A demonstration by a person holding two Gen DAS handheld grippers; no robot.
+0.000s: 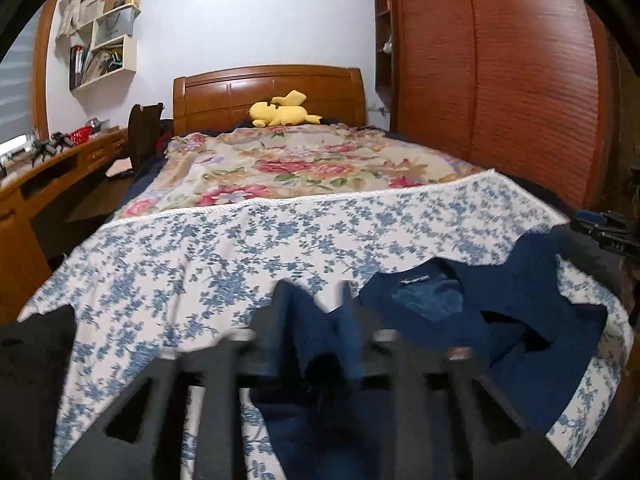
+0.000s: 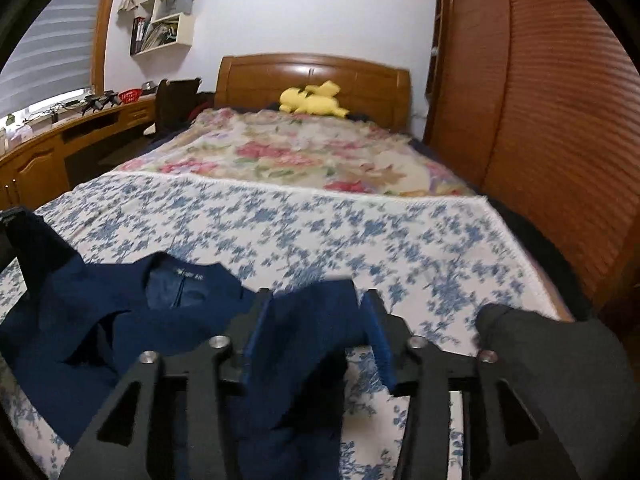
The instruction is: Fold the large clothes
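Yellow plush toy (image 1: 282, 110) by headboard (image 1: 268, 92), beyond navy garment (image 2: 132, 312)

Pale wall (image 1: 240, 20) behind a wooden headboard (image 1: 268, 88), and a bed (image 1: 280, 160) under floral covers. Louvred wardrobe (image 1: 500, 80) on the right, desk (image 1: 60, 168) and shelves (image 1: 108, 48) left, blinds (image 2: 52, 64) glowing with daylight.

The left gripper (image 1: 316, 300) is blurred by motion. The navy garment (image 2: 168, 320) runs under both grippers, its lower part hidden; its neck label (image 2: 188, 273) is too small to read.
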